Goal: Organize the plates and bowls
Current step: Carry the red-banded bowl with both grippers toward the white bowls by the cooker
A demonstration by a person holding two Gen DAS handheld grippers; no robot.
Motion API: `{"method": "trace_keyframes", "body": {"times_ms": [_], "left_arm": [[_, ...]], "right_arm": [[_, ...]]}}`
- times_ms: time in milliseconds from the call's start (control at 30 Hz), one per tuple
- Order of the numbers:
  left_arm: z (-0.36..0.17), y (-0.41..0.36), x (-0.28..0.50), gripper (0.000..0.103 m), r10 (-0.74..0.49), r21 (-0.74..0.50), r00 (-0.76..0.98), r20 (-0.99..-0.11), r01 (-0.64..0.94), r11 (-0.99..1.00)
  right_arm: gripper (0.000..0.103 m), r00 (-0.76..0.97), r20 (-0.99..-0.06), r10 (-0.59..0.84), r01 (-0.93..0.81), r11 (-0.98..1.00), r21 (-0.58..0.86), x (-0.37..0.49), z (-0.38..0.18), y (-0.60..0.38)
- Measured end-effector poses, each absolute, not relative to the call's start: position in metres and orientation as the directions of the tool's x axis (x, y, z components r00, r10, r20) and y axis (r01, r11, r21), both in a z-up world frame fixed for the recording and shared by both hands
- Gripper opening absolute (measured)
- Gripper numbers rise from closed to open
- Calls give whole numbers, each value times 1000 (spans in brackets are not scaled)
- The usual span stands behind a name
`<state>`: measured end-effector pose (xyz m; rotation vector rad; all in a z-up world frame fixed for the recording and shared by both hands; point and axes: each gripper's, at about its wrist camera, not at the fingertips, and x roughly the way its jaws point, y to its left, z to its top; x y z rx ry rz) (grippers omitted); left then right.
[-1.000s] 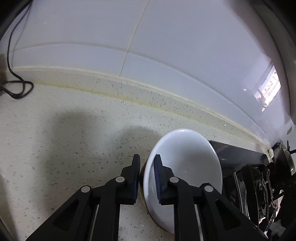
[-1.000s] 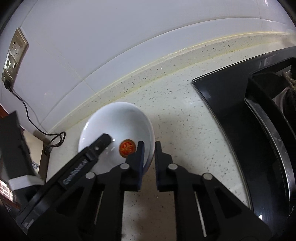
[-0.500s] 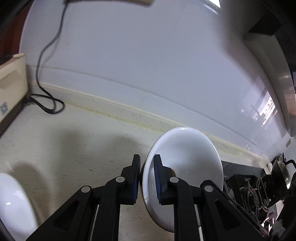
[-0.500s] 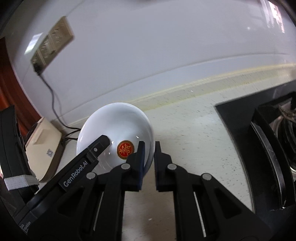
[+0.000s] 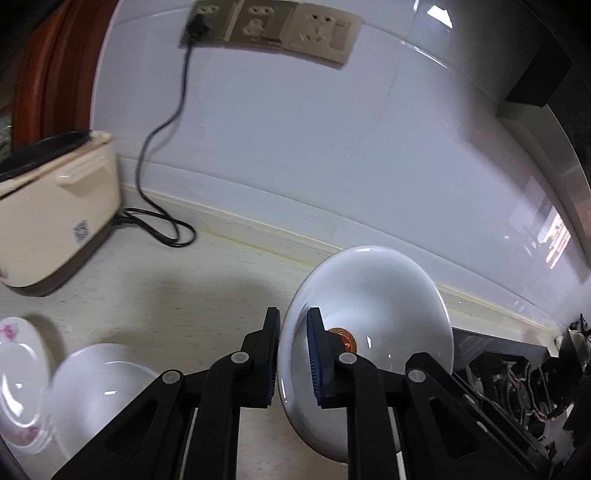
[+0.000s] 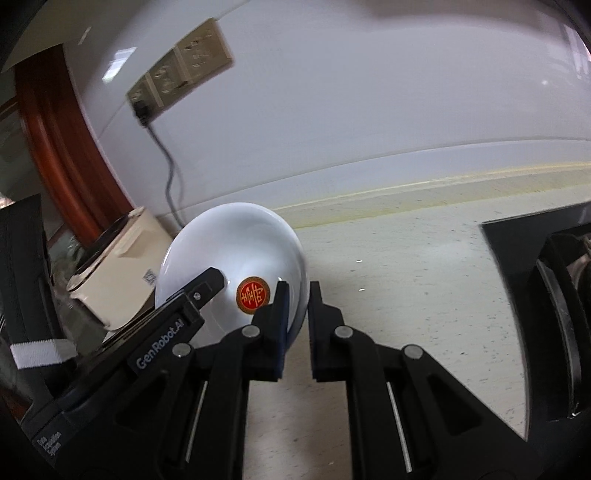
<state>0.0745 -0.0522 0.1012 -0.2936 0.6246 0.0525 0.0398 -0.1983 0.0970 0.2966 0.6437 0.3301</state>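
A white bowl (image 5: 369, 325) is held off the speckled tabletop (image 5: 207, 280) by both claws at once, each clamped on an opposite part of its rim. The left claw (image 5: 293, 358) is closed tight on the rim at the bowl's near left edge, one pad inside and one outside; the right claw (image 6: 297, 325) is closed the same way on the far side of the same bowl, its inner pad beside the red round sticker (image 6: 253, 295).

The step in hand is judged to be a carry toward the other crockery at the lower left. It would be done well if the two claws are moved together at one pace, so that the rim is neither twisted nor pulled apart, and if the bowl is levelled before it is lowered. A glazed rim is likely to slip, so the grip should be kept firm until the bowl is seated.

Only the left wrist view shows the likely goal: a second white bowl (image 5: 99, 391) and a flowered plate (image 5: 18, 376) just beside it. Only the right wrist view shows the left claw's body gripping the rim from outside, and more of the black hob (image 6: 517, 266). The cream appliance (image 5: 55, 221) and wall sockets (image 5: 273, 29) appear in both
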Motion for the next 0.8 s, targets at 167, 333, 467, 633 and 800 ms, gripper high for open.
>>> {"method": "trace_keyframes", "body": {"times_ms": [167, 333, 467, 633, 800], "left_arm": [[111, -31, 54, 16, 18, -236, 818, -574, -187, 954], [113, -10, 31, 16, 77, -222, 815, -574, -246, 944], [113, 5, 15, 16, 118, -205, 809, -576, -282, 937], [108, 21, -2, 16, 149, -197, 800, -581, -316, 928], [104, 27, -11, 16, 167, -171, 788, -593, -326, 930]], "right_arm": [[12, 735, -513, 443, -282, 888, 363, 27, 102, -176], [13, 711, -502, 493, -350, 867, 355, 16, 102, -153], [13, 683, -506, 527, -390, 849, 358, 9, 99, -135], [13, 669, -498, 551, -420, 834, 358, 1, 94, -121], [13, 644, -518, 563, -440, 826, 352, 1, 89, -113]]}}
